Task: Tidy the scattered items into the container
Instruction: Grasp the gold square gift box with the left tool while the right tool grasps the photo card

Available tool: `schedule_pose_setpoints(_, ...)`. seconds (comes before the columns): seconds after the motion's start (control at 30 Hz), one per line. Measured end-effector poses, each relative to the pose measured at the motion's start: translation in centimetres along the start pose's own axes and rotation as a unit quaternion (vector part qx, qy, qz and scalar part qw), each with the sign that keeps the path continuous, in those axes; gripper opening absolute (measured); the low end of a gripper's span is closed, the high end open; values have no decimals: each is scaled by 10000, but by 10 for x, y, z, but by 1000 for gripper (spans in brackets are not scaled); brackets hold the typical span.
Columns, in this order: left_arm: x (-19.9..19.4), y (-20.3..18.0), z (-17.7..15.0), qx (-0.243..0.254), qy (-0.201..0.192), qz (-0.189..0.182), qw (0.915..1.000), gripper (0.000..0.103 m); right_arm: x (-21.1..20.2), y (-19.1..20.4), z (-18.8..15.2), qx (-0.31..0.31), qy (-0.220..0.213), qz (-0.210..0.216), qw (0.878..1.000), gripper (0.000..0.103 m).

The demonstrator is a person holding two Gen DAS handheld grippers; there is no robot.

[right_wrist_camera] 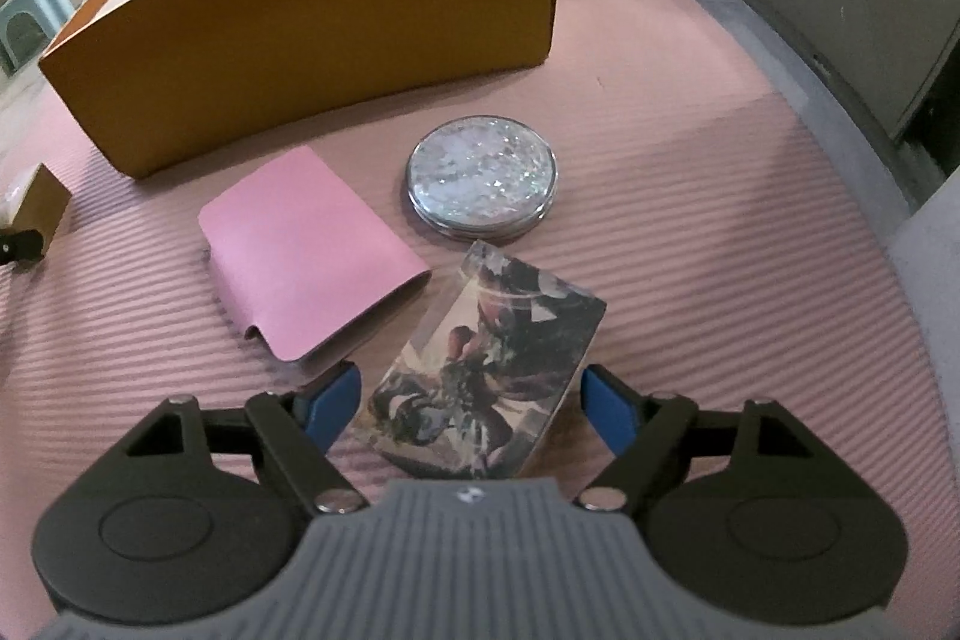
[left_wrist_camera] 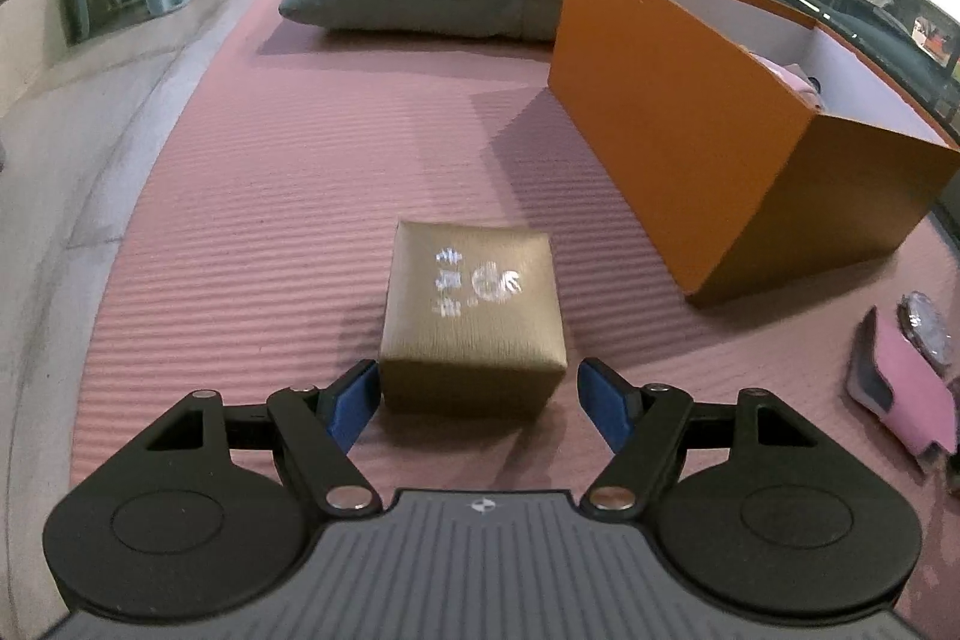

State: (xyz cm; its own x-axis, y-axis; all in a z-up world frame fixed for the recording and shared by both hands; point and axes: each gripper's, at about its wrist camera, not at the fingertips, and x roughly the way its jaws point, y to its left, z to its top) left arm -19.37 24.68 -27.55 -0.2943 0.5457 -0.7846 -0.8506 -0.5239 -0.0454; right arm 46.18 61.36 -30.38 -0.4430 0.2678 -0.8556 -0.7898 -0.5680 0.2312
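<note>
The orange container point(left_wrist_camera: 678, 124) stands far on the pink mat point(left_wrist_camera: 288, 196), its inside mostly hidden. The gold box point(left_wrist_camera: 471, 316), near, looks stiff and light, best taken by its side walls; the left gripper point(left_wrist_camera: 477, 400) is open around its near edge, apparently not touching. The clear picture block point(right_wrist_camera: 480, 376) seems hard and slippery, and the right gripper point(right_wrist_camera: 471, 409) stands open around it.
</note>
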Motion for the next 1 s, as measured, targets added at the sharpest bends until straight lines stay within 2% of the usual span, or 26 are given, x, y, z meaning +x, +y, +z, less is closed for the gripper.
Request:
schedule_pose_setpoints(0.2, 9, 1, 5, 65, -85, 86, 9999, 85, 8, 4, 1, 22, -20, -110, 9999, 85)
schedule_pose_setpoints(0.4, 12, 3, 10, 82, -114, 174, 9998, 84, 11, 10, 2, -230, -71, -262, 9994, 85)
schedule_pose_setpoints(0.47, 12, 3, 11, 69, -106, 135, 9998, 76, 11, 10, 2, -240, -86, -280, 9993, 84)
schedule_pose_setpoints(0.53, 11, 4, 11, 45, -102, 27, 9999, 71, 11, 9, 1, -263, -98, -295, 9992, 83)
schedule_pose_setpoints(0.7, 8, 3, 9, 17, -62, -36, 10000, 71, 8, 6, -1, -288, -88, -260, 9992, 80)
schedule_pose_setpoints(1.0, -5, 2, -1, -56, 6, -96, 9999, 70, -4, 0, -6, -374, -1, -130, 9992, 68)
